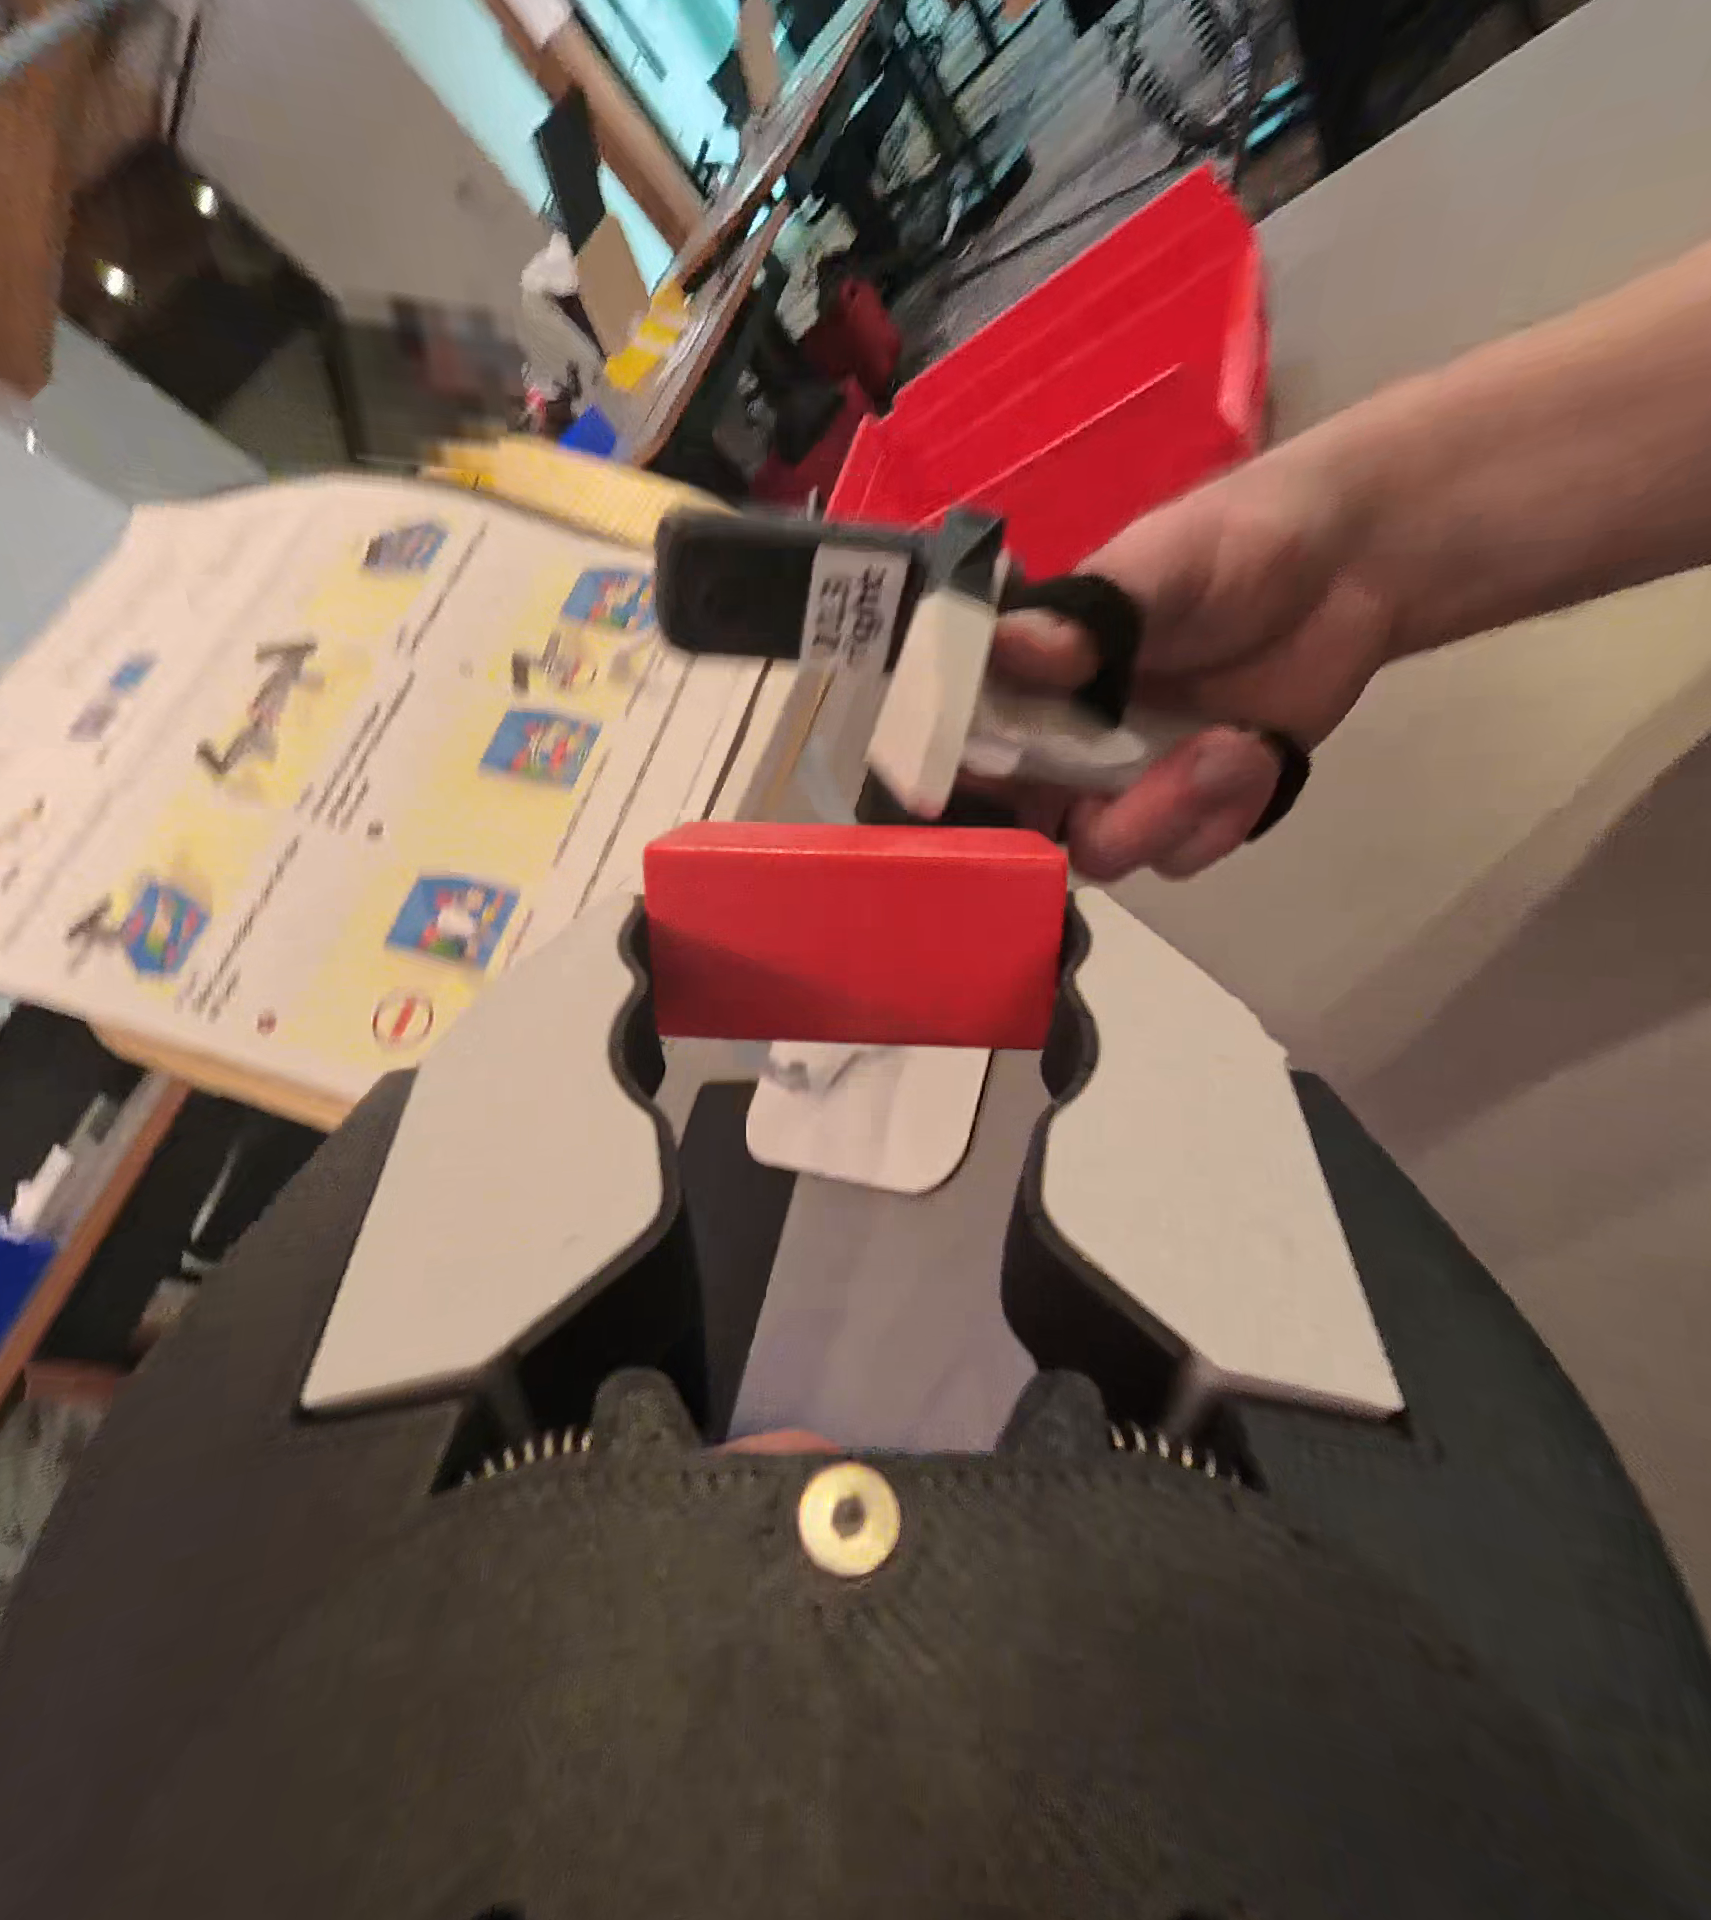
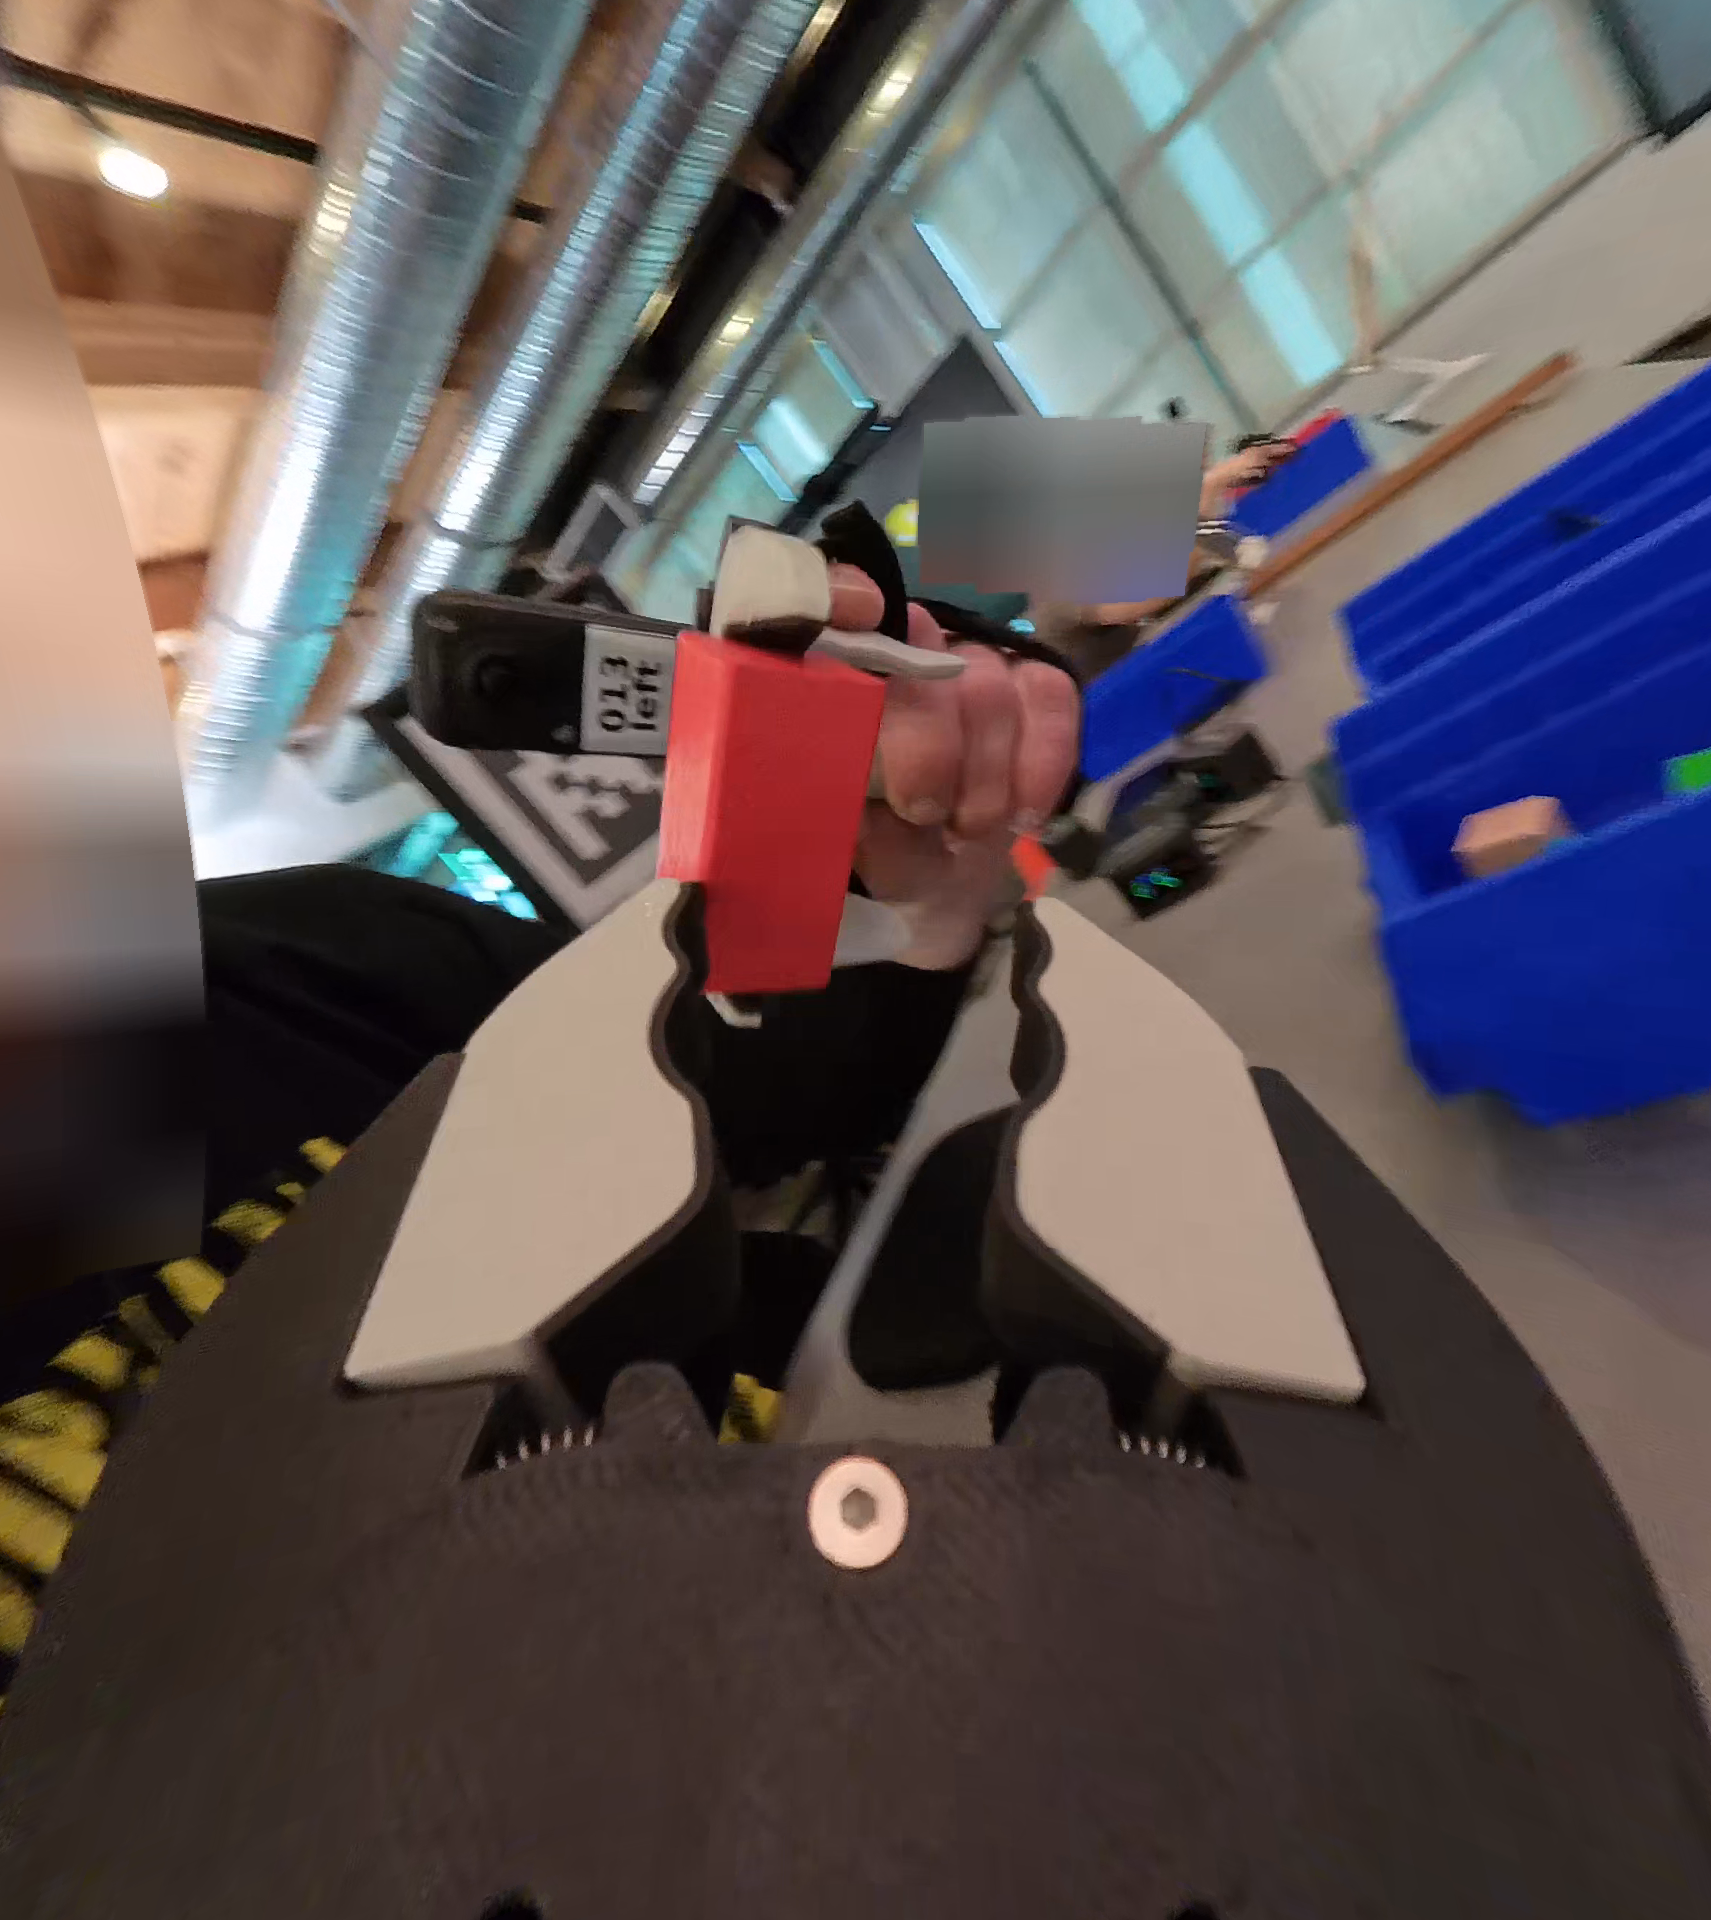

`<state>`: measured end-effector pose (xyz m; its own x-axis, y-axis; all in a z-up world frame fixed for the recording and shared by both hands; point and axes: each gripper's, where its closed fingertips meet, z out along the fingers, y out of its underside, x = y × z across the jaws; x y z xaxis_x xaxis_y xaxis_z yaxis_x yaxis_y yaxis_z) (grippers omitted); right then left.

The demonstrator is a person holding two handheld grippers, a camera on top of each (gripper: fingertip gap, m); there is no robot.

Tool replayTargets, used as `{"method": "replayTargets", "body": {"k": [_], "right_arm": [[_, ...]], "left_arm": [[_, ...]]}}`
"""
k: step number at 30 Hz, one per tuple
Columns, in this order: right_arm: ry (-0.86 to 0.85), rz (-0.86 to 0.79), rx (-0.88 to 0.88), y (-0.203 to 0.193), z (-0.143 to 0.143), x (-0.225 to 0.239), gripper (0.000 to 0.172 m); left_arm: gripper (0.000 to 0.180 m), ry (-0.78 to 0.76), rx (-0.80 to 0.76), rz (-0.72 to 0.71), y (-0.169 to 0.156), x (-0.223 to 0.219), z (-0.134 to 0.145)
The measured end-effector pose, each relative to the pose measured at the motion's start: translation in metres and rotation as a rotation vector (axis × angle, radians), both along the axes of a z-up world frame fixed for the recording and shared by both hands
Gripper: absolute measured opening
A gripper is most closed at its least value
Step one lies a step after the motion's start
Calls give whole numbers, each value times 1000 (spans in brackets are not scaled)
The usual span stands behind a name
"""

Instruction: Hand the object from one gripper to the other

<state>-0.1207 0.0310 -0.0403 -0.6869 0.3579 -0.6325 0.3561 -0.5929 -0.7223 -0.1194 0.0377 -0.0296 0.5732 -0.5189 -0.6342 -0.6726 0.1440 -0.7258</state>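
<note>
The left tool [image 1: 856, 961] squeezes the red block [image 1: 851, 935] by its two short ends, both pads pressed on it. The right tool [image 2: 856, 935] has its fingers spread; one pad is at the block's side, the other pad [image 2: 1033, 966] is well apart, so it holds nothing. The hand-over looks almost done. To do it well, the left tool should grip tight while the right tool backs straight away without bumping the block. Blue bins [image 2: 1599, 862] sit far off on the worktop [image 2: 1453, 1299].
</note>
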Motion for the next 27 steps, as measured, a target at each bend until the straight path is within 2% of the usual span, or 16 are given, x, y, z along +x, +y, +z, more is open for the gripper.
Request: {"method": "replayTargets", "body": {"k": [3, 6, 10, 16, 20, 21, 24, 27], "right_arm": [[78, 98, -93, -7, 16, 12, 52], [114, 151, -81, -15, 23, 20, 51], [145, 200, -74, -21, 28, 28, 35], [141, 123, -2, -15, 32, 27, 33], [120, -42, 135, 9, 49, 40, 33], [113, -109, 185, 20, 55, 46, 33], [23, -399, 355, 75, 68, 73, 33], [-280, -830, 646, 177, 49, 117, 33]], "left_arm": [[72, 24, 31, -49, -3, 20, 9], [72, 31, 37, -81, -2, 30, 9], [72, 50, 40, -96, -1, 38, 6], [72, 84, 61, -75, 7, 37, 7], [84, 28, 7, -61, 12, 29, 16], [80, 0, -2, -53, 15, 25, 23], [40, -34, 83, 13, 31, 5, 55], [12, -68, 154, 81, 49, -12, 80]]}}
